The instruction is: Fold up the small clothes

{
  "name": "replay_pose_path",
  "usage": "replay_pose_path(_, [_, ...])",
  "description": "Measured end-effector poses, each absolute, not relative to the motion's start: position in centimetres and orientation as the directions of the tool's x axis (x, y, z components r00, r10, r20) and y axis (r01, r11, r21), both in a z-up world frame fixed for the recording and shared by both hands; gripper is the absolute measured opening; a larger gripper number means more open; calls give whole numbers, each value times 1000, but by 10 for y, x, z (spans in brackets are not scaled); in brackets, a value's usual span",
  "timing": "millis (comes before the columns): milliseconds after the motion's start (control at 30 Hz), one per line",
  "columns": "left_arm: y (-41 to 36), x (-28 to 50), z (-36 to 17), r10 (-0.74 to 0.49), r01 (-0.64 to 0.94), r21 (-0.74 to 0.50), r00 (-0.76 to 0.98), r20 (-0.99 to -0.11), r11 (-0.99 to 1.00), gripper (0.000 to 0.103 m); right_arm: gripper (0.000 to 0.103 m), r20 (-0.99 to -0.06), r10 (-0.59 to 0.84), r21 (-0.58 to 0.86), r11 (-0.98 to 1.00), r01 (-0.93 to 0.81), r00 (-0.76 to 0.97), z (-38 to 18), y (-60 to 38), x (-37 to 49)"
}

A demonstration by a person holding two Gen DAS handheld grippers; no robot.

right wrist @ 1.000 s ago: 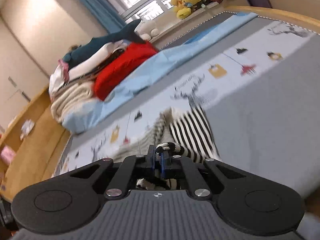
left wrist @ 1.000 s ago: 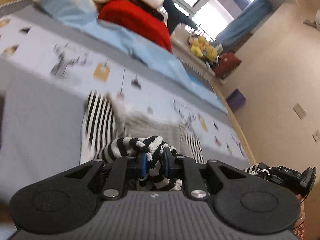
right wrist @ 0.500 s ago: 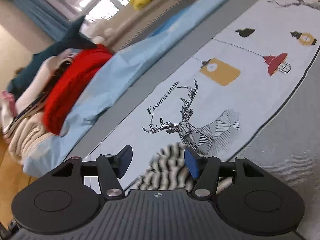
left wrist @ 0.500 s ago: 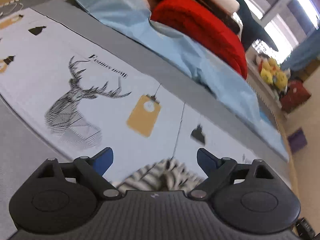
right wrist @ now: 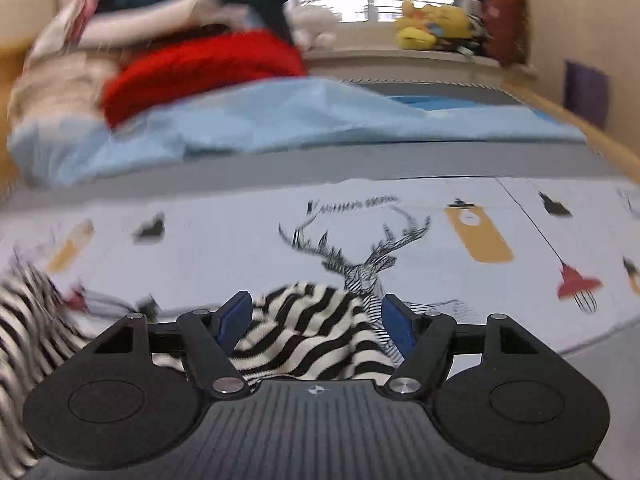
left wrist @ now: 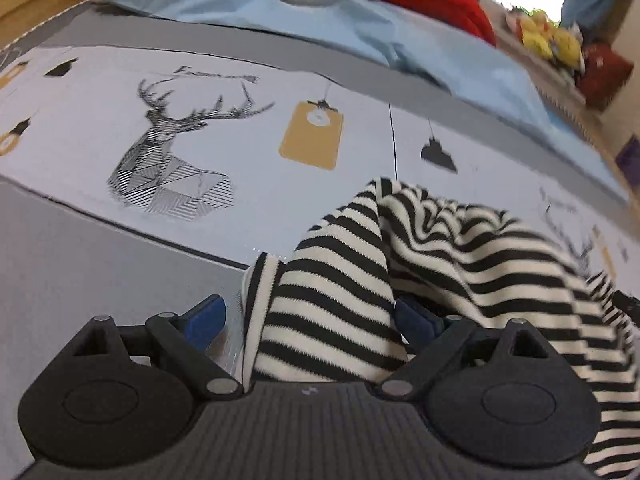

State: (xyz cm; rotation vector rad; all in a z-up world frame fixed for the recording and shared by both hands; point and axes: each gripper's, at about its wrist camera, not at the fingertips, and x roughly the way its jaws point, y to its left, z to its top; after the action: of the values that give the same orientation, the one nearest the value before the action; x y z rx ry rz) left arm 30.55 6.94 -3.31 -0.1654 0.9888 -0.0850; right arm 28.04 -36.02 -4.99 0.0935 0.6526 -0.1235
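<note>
Striped garment [left wrist: 420, 264] hides right pad of spread left tongs [left wrist: 308, 316]; right tongs [right wrist: 316, 320] opening around it.

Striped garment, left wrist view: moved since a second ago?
Yes. The striped garment, then bunched in the tool, now drapes on the bed sheet right of the deer print.

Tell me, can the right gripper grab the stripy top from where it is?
Probably yes. The right gripper has its jaws opening, and a bunched fold of the striped top already lies between the blue pads, which do not press it. Nothing is in the way.
</note>
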Motion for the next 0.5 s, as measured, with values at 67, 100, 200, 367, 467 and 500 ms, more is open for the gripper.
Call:
replay_pose_path(67, [63,310,-40,-140,-7,-168,517,-844,986,29,14,-673,-159,-60,985,162,722,-68,-346,292])
replay_pose_path(100, [62,312,-43,-143,-22,-178,505,-851,984,21,6,-685,-150,-60,987,150,713,-76,-343,295])
replay_pose_path(200, [67,312,-34,-115,-53,-165,518,-847,985,16,4,-630,-144,-21,986,168,763,-58,-343,293])
replay_pose_path(367, [94,316,-46,-129,-124,-214,485,-865,969,17,4,-577,-163,270,887,374,801,-25,-407,275])
replay_pose_path(467, [88,313,-42,-116,-77,-178,503,-856,981,29,16,-682,-124,384,779,496,721,-61,-441,276])
replay_pose_path(500, [87,311,-41,-109,-77,-172,511,-853,982,34,22,-708,-81,421,749,511,702,-72,-447,277])
